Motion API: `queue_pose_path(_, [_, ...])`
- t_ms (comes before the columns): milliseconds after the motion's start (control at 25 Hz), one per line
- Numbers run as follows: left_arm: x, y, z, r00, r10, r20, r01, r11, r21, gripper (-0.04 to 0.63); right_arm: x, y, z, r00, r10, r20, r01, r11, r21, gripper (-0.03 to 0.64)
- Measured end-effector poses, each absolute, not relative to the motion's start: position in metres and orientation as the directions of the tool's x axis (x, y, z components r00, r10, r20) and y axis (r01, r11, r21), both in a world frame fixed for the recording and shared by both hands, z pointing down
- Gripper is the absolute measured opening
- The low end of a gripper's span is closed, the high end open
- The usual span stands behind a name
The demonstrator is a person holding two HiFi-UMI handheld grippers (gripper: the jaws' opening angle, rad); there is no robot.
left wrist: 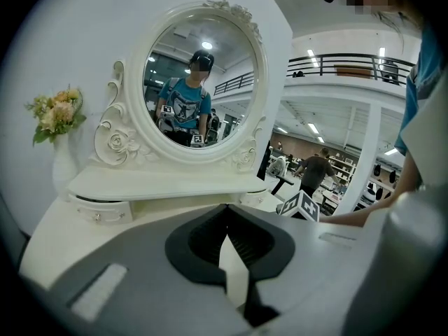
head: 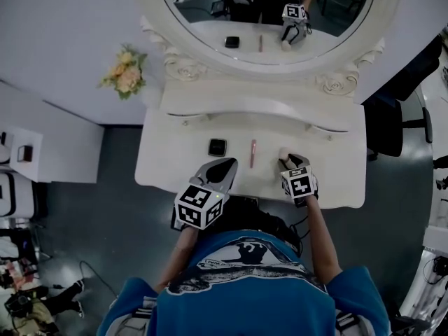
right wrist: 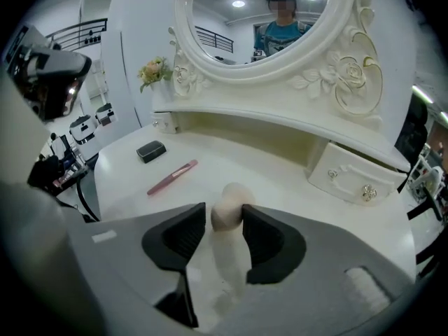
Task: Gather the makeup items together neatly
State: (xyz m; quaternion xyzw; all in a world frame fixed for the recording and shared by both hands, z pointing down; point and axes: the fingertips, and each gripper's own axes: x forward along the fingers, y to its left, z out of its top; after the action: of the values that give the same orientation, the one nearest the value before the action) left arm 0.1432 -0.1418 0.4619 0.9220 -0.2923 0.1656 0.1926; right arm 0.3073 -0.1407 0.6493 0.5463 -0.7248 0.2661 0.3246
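Three makeup items lie apart on the tabletop point(right wrist: 266, 173): the sponge point(right wrist: 228, 212) low centre in the right gripper view, the pencil point(right wrist: 172, 176) and compact point(right wrist: 150, 150) toward the upper left. The right claw point(right wrist: 224, 217) brackets the sponge loosely, seemingly without squeezing; the left claw point(left wrist: 224, 207) is closed and empty. Likely next: grip the sponge and carry it beside the pencil.

A white dressing table point(head: 336, 180) carries an oval mirror point(head: 196, 19) in a carved frame above a shelf with small drawers point(right wrist: 353, 177). Pale flowers point(head: 124, 72) stand in a white vase point(left wrist: 61, 170) left of the mirror
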Motion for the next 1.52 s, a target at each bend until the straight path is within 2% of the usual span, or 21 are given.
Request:
queue_pose_path(120, [0.144, -0.141, 0.463, 0.775, -0.47, 0.423, -0.601, -0.755, 0.263, 0.012, 0.308, -0.138, 0.638, -0.219, -0.643, 0.734, -0.971, 0.216, -0.1, 0.198])
queue_pose_path(360, [0.149, -0.136, 0.462, 0.78, -0.459, 0.426, -0.593, -0.76, 0.267, 0.012, 0.301, -0.138, 0.6, -0.247, -0.732, 0.635, -0.969, 0.185, -0.163, 0.201])
queue_pose_path(680, [0.147, -0.128, 0.447, 0.789, -0.464, 0.402, -0.582, -0.775, 0.246, 0.012, 0.285, -0.133, 0.548, -0.266, -0.818, 0.51, -0.963, 0.201, -0.179, 0.152])
queue_pose_path(920, [0.133, -0.124, 0.446, 0.783, -0.475, 0.402, -0.592, -0.768, 0.244, 0.012, 0.264, -0.125, 0.522, -0.313, -0.847, 0.43, -0.94, 0.21, -0.27, 0.129])
queue_pose_path(1200, [0.108, -0.106, 0.442, 0.79, -0.48, 0.382, -0.587, -0.771, 0.245, 0.012, 0.228, -0.11, 0.502, -0.336, -0.857, 0.391, -0.933, 0.245, -0.264, 0.099])
queue_pose_path(1520, [0.046, -0.058, 0.443, 0.785, -0.497, 0.37, -0.599, -0.76, 0.251, 0.012, 0.163, -0.066, 0.483, -0.358, -0.862, 0.36, -0.926, 0.277, -0.257, 0.087])
